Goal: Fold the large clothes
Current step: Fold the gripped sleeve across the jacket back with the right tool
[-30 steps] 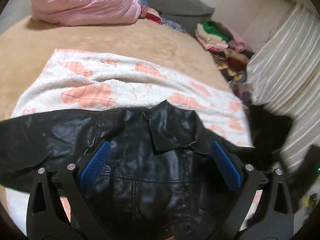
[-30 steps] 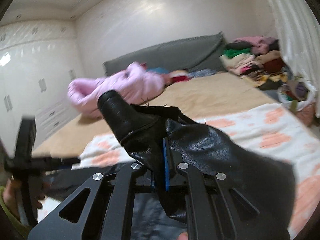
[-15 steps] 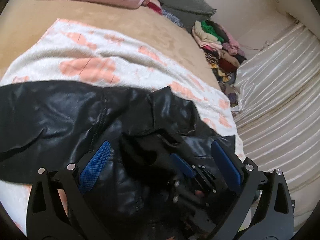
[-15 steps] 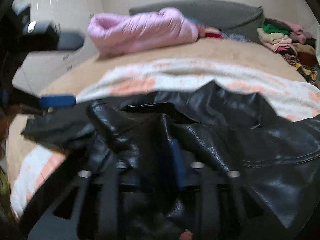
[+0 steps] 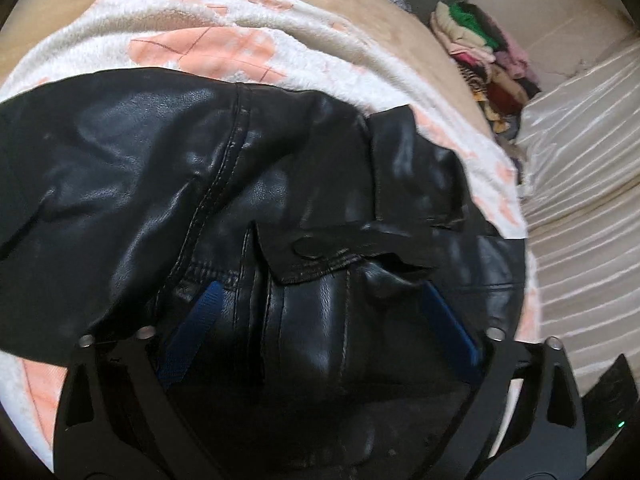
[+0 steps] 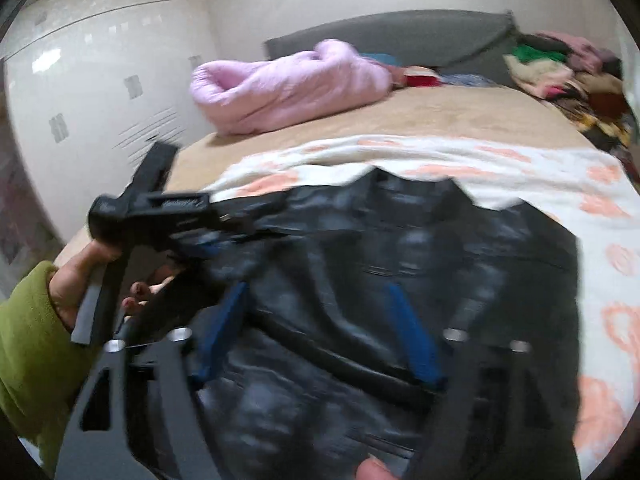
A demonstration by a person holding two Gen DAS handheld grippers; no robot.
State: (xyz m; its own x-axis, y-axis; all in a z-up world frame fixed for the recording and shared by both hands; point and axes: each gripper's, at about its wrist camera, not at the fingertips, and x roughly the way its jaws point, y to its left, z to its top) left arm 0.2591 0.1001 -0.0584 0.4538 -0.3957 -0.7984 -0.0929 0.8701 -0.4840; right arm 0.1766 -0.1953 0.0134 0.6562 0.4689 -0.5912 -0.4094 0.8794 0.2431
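Note:
A black leather jacket [image 5: 168,168] lies spread, front up, on a white blanket with peach hearts [image 5: 224,40]. One sleeve is folded across its chest, and the buttoned cuff [image 5: 320,248] rests there. My left gripper [image 5: 320,286] hovers low over that cuff with the blue pads wide on either side. Its jaws are closing, but the pads do not press on the cuff. In the right wrist view my right gripper [image 6: 316,294] hangs over the jacket [image 6: 420,248]. Its jaws are opening and nothing is gripped between them.
A hand in a green sleeve [image 6: 76,276] holds the left gripper's handle at the left. A pink padded quilt [image 6: 288,88] lies by the grey headboard [image 6: 400,32]. A pile of clothes [image 5: 480,48] sits at the bed's far right corner beside a pale curtain [image 5: 580,168]. A white wardrobe [image 6: 100,72] stands at the left.
The right gripper, which held the sleeve cuff up in the air, brought it down across the jacket, let it go and opened. The left gripper sank toward the jacket.

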